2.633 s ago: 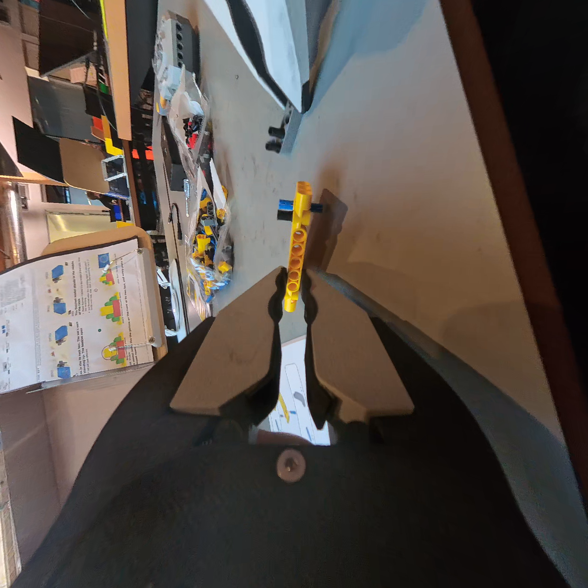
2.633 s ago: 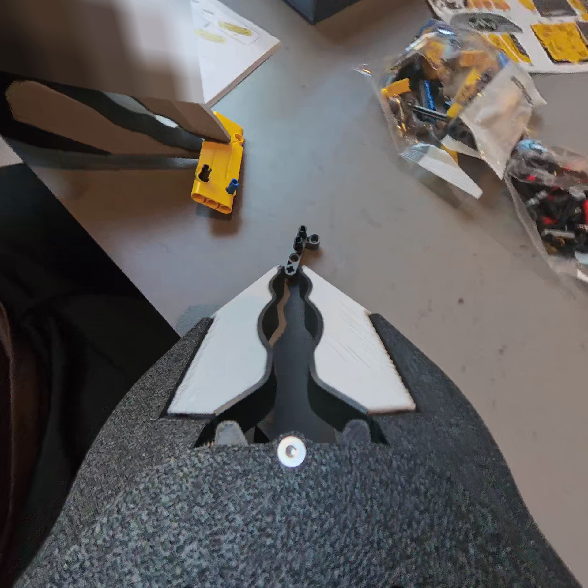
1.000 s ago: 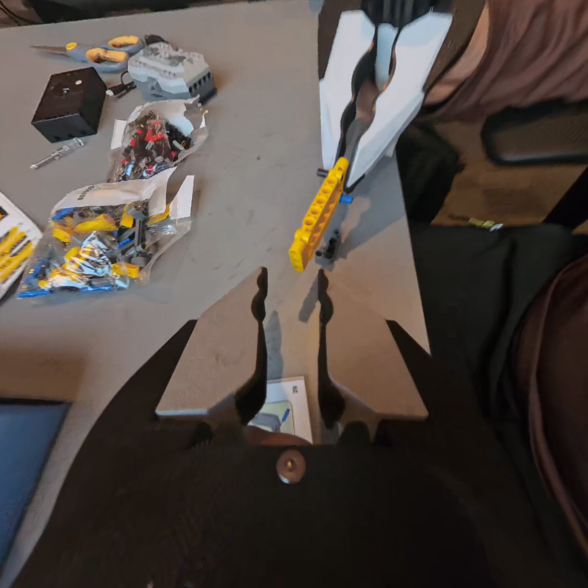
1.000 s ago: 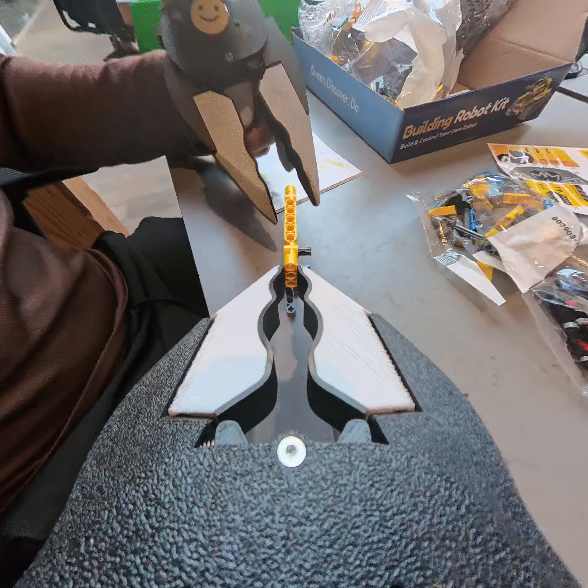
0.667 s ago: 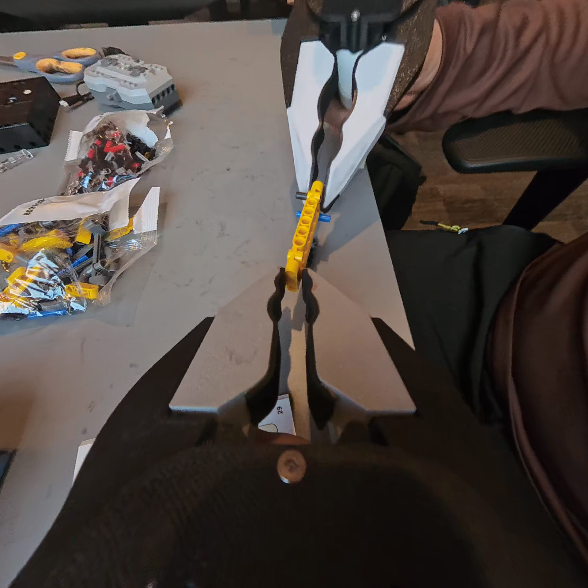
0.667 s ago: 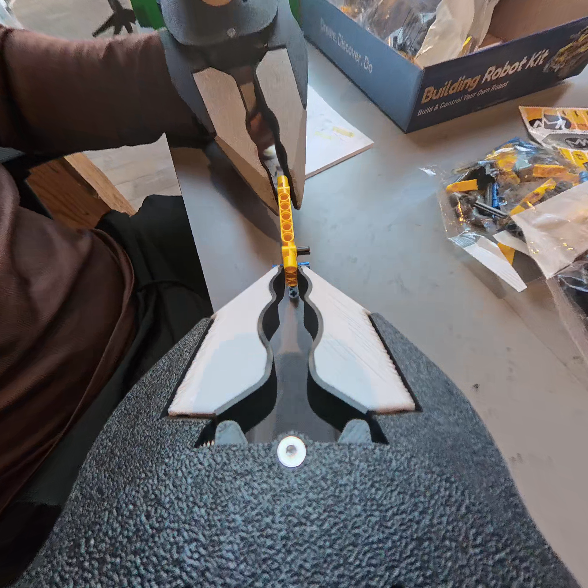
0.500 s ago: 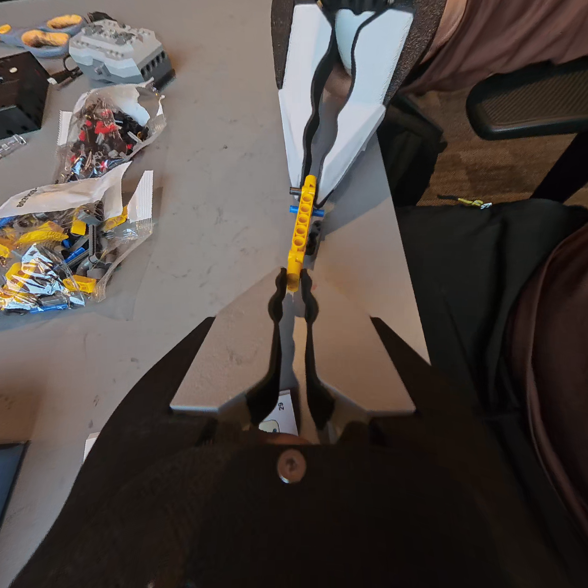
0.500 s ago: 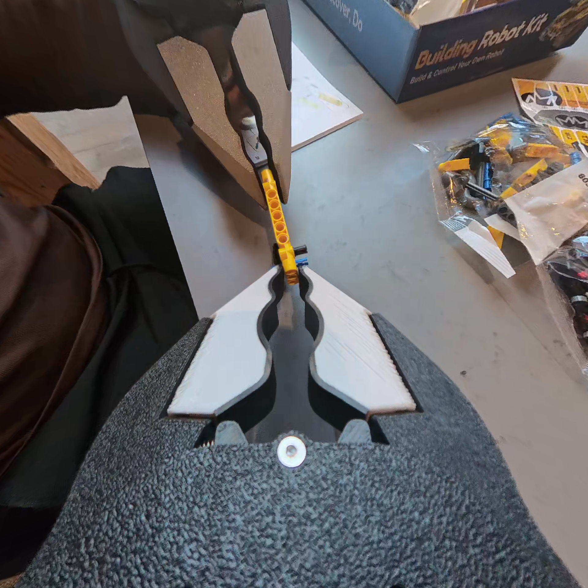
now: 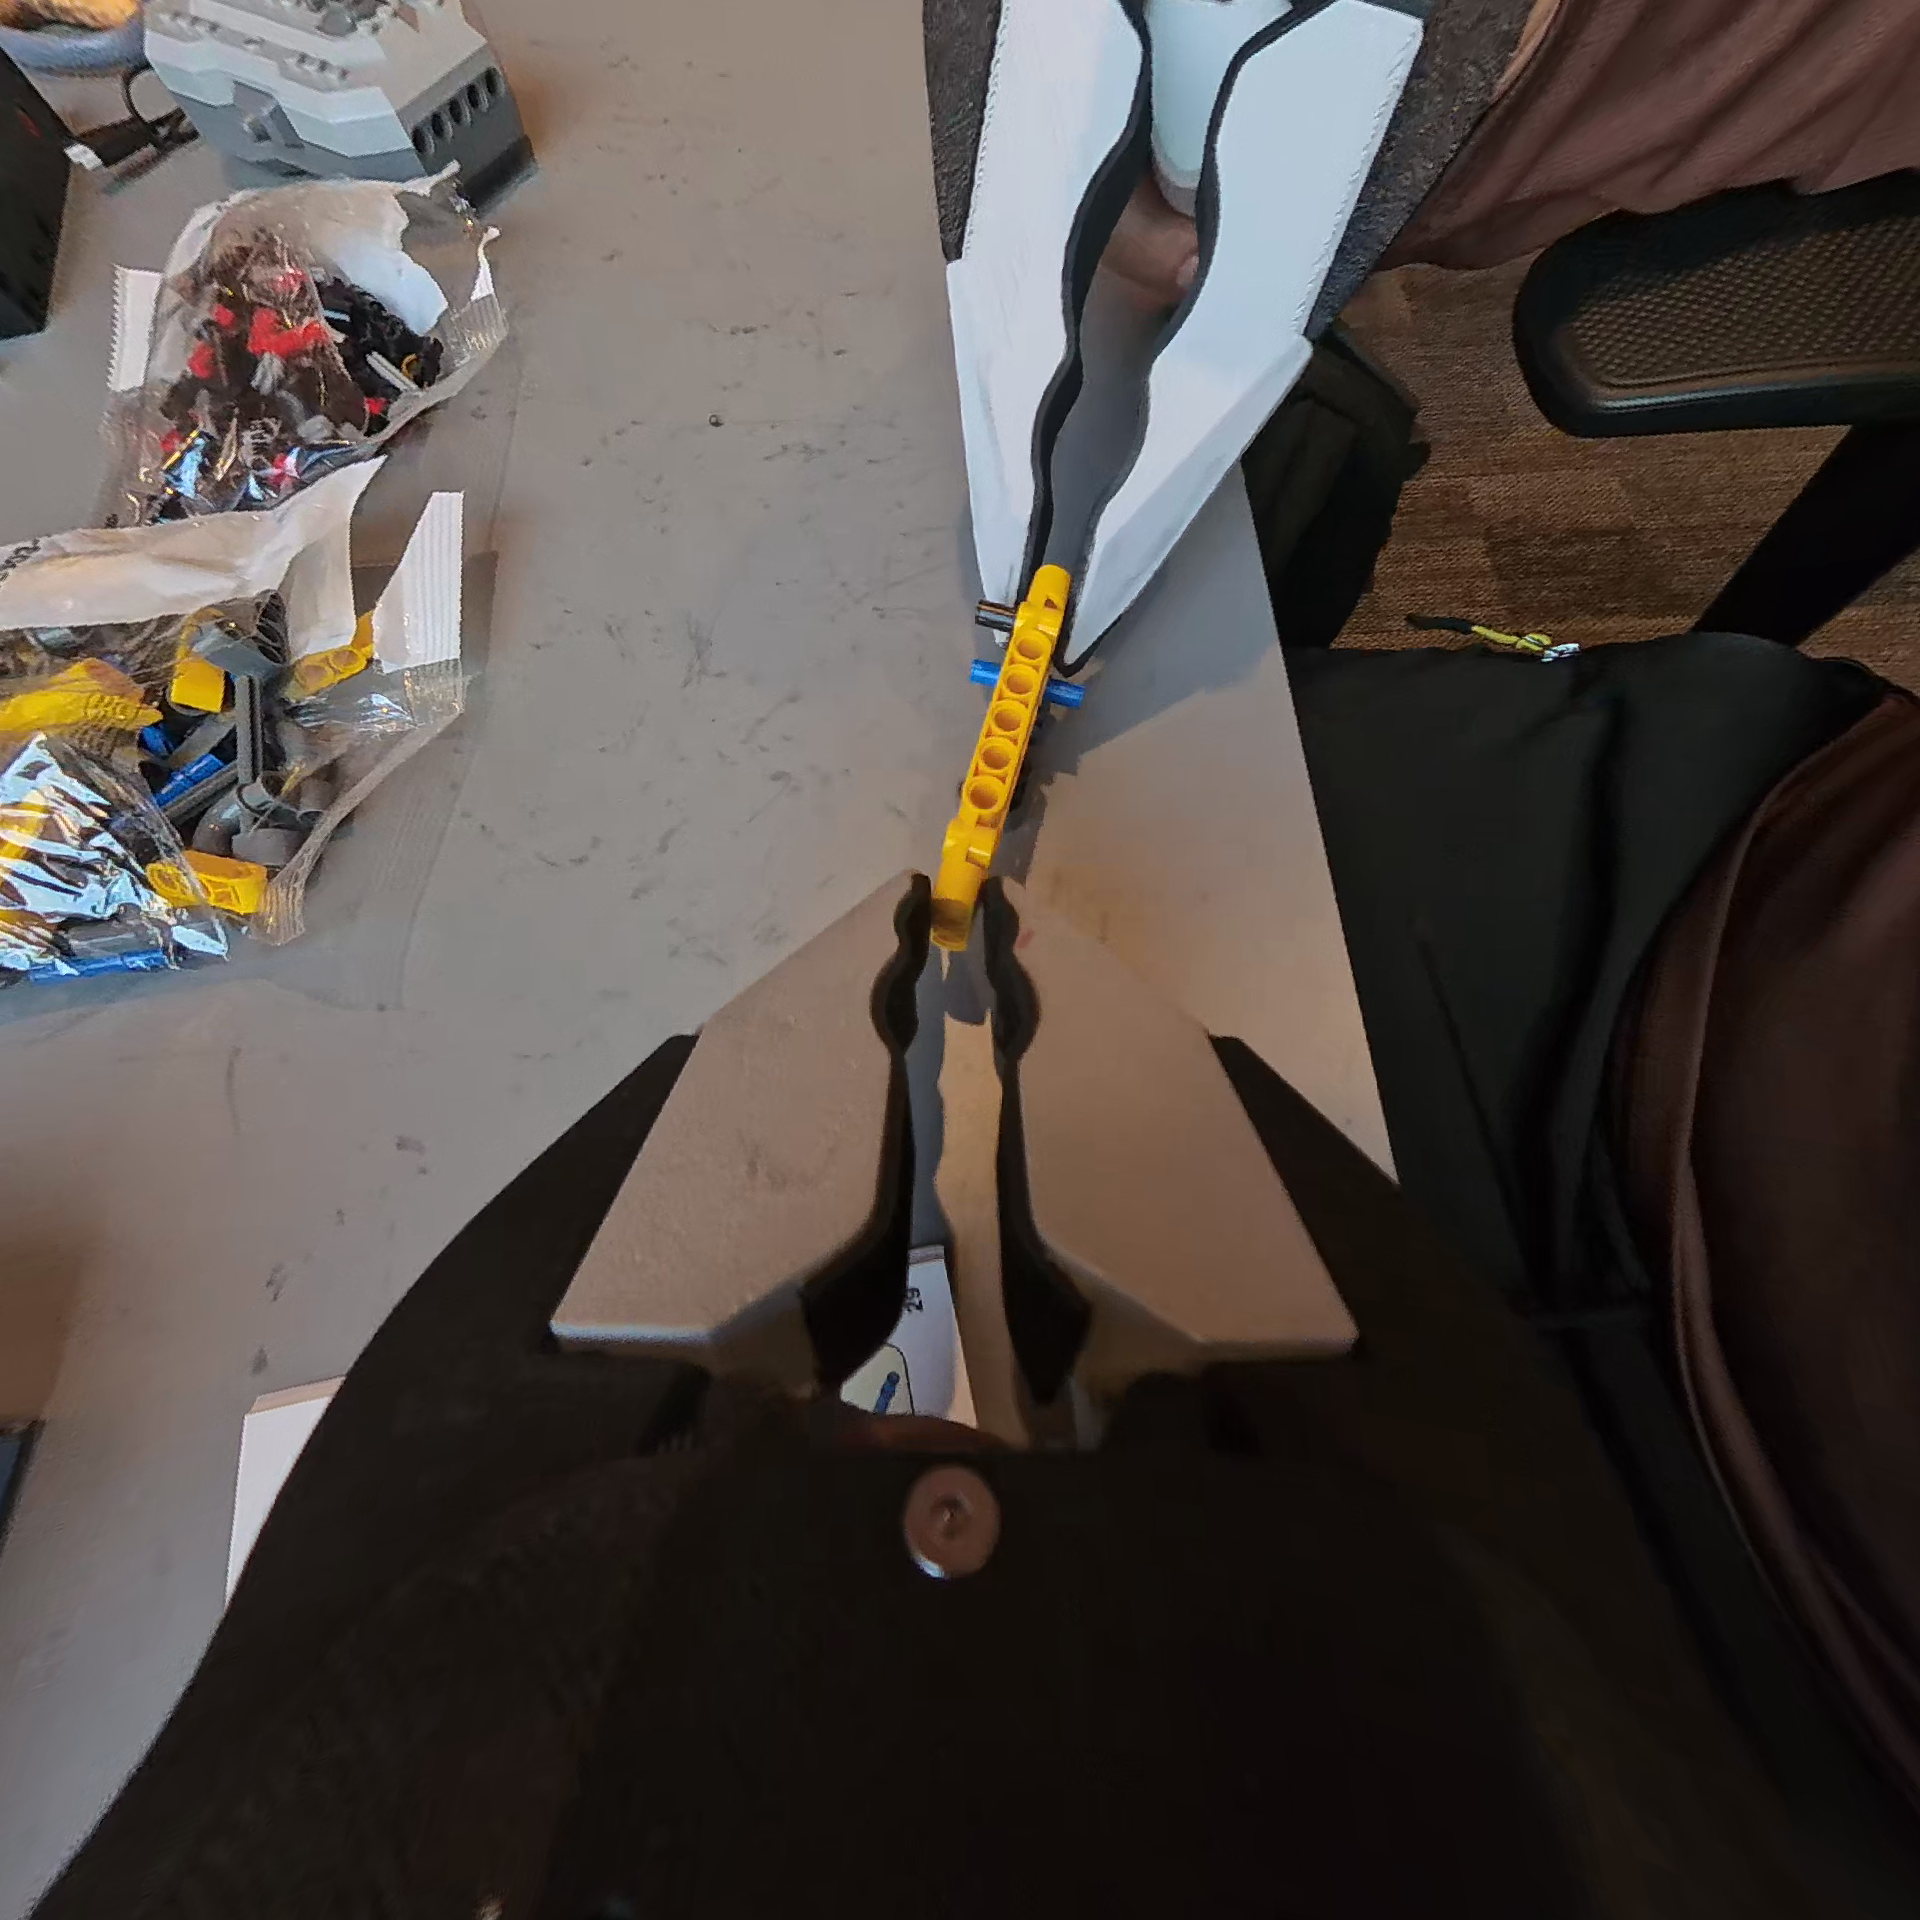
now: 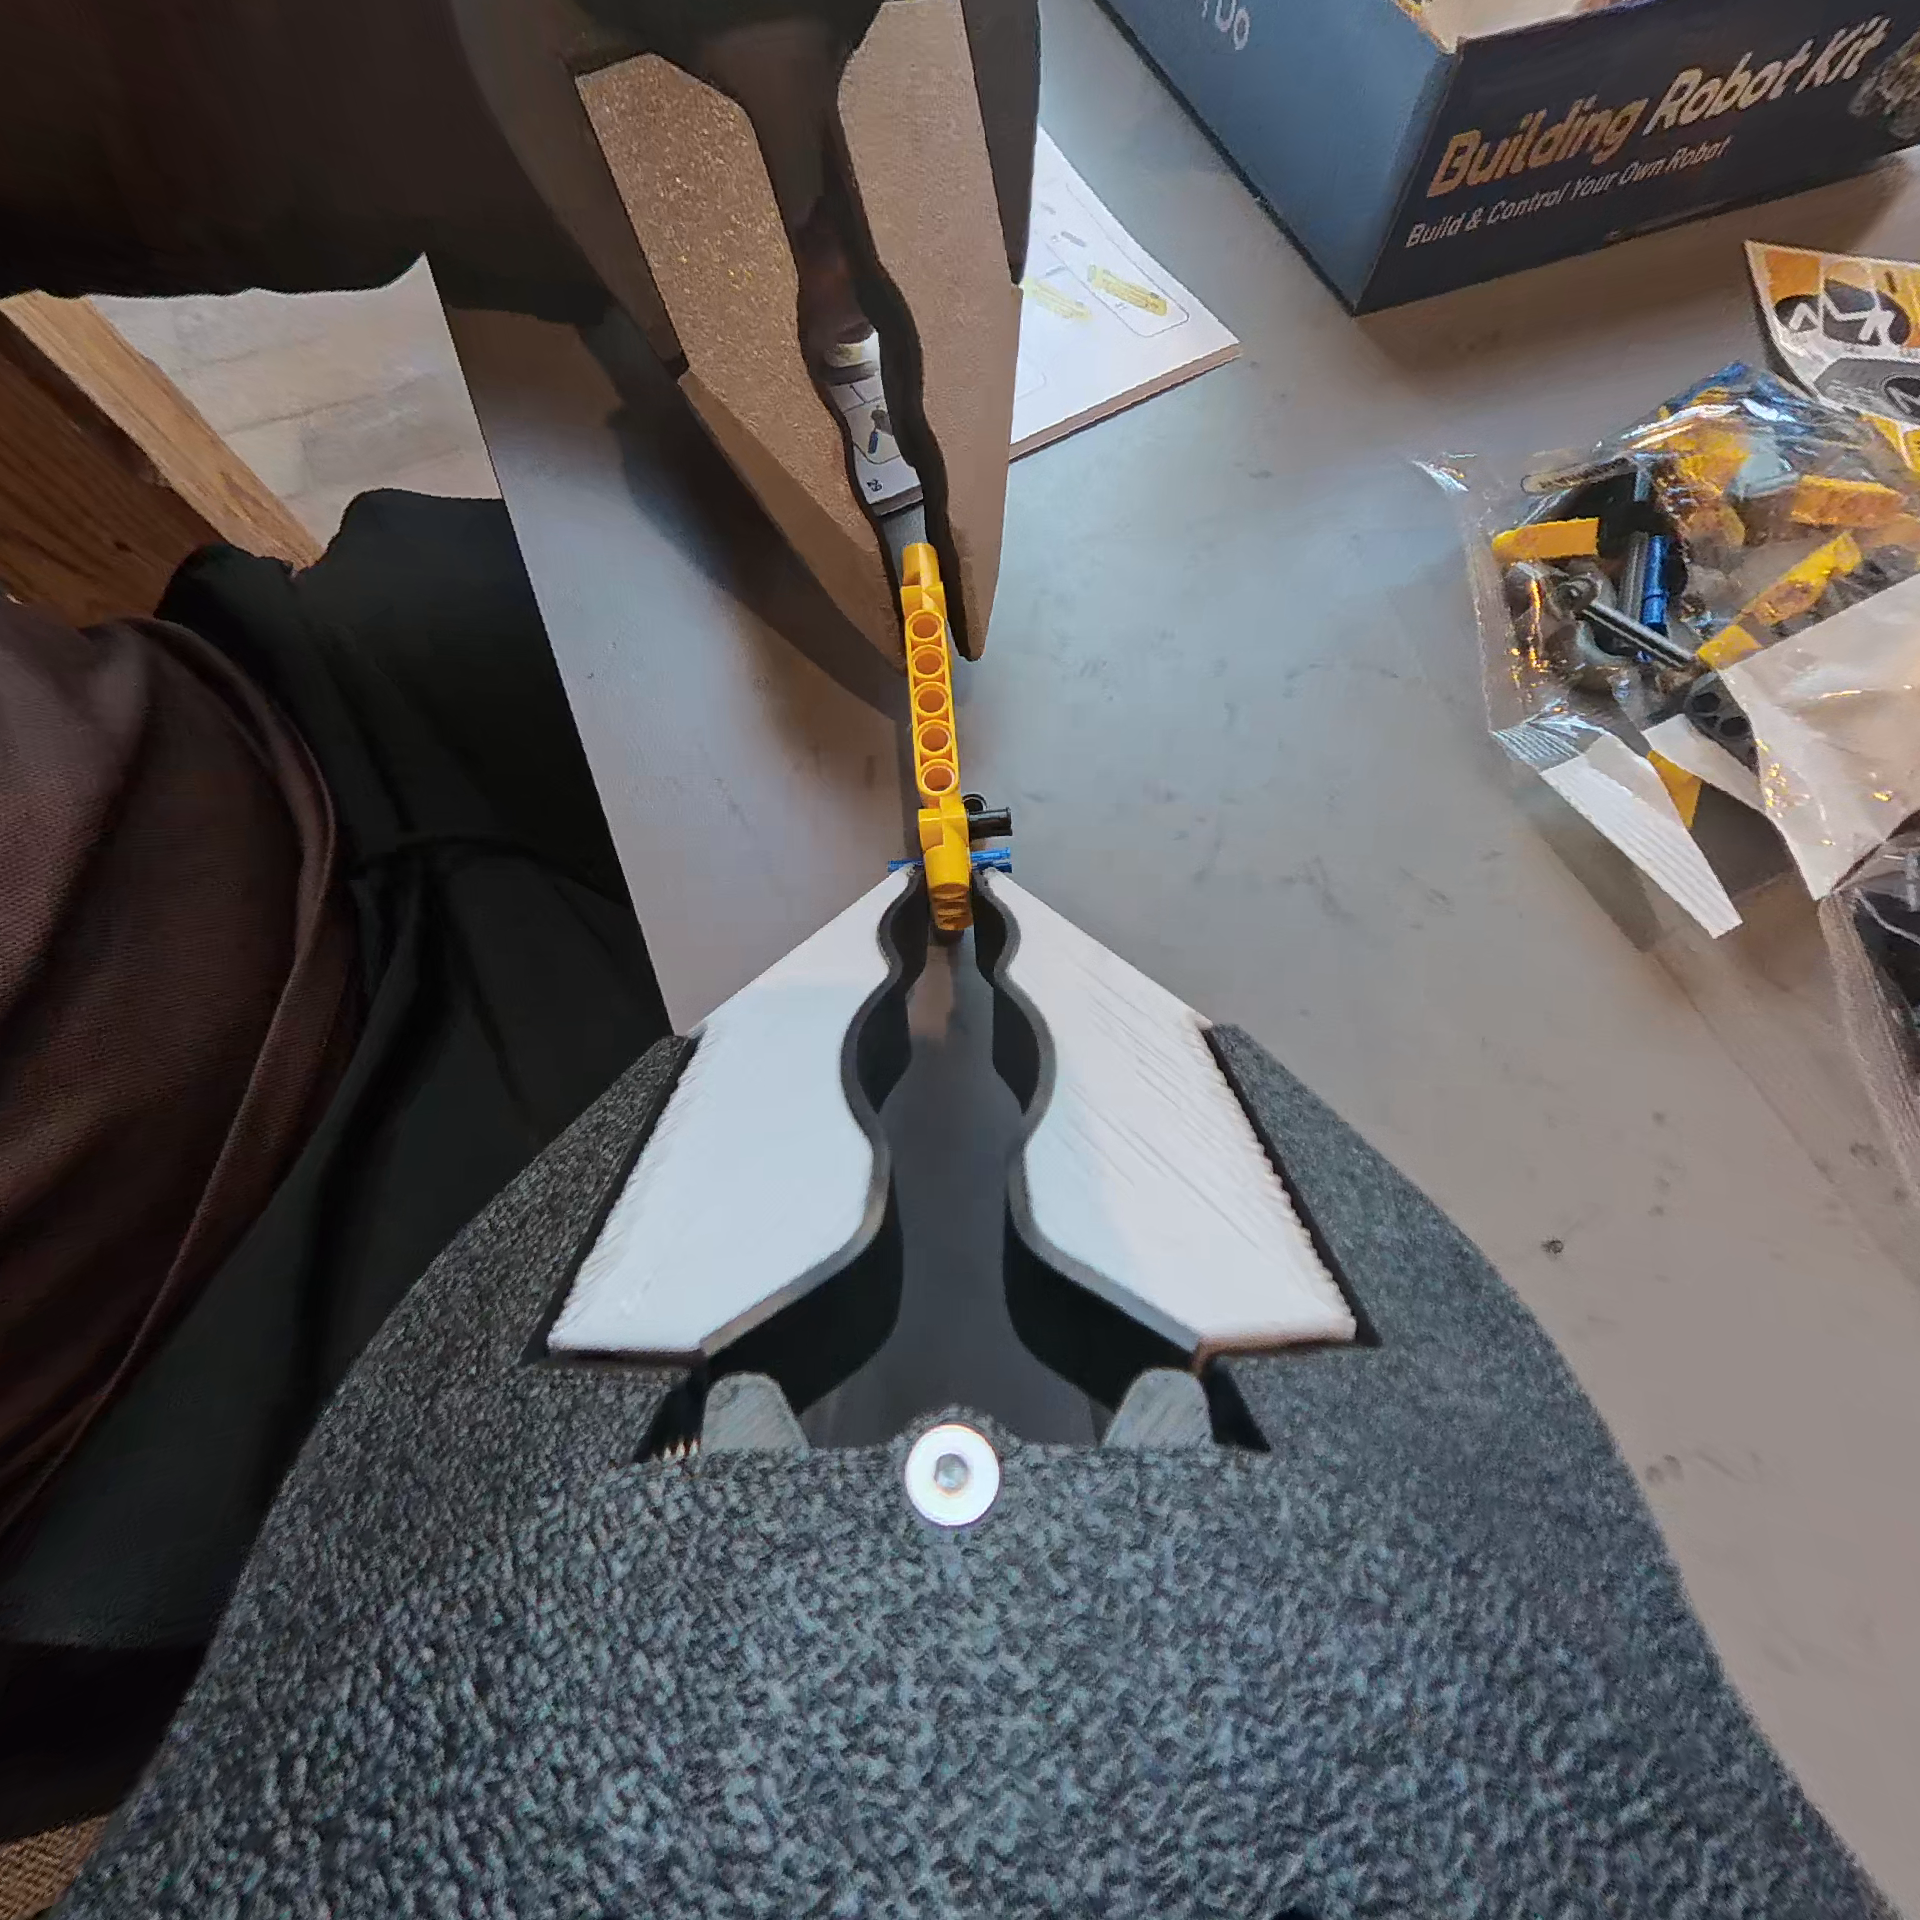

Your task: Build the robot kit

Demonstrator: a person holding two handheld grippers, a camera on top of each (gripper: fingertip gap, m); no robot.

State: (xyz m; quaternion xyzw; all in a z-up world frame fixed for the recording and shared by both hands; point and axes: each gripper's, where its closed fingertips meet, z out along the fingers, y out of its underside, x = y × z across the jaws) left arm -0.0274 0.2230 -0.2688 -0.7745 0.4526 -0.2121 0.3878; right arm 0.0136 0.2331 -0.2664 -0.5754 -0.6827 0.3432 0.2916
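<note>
A yellow beam with holes [image 9: 997,758] is held in the air between both grippers, just above the grey table [image 9: 727,499] near its edge. My left gripper [image 9: 951,909] is shut on the beam's near end. My right gripper [image 10: 948,894], with white fingers, is shut on the other end. That end carries a black pin [image 10: 987,816] and a blue pin [image 10: 995,858]. In the left wrist view the right gripper [image 9: 1049,613] comes in from the top. In the right wrist view the beam [image 10: 928,707] runs up to the left gripper [image 10: 930,623].
Two clear bags of small parts [image 9: 197,727] [image 9: 281,332] and a grey block with ports [image 9: 332,94] lie left on the table. A blue cardboard box [image 10: 1558,135], an open booklet [image 10: 1101,301] and a sticker sheet [image 10: 1839,312] lie farther off. A person's lap [image 9: 1558,935] and a chair [image 9: 1714,312] lie beyond the table edge. Tip to tip, the grippers are about 5 centimeters apart.
A second ago my left gripper was open while the right one held up the beam. The left has since closed on the beam's free end. Both now hold it, slightly shifted.
</note>
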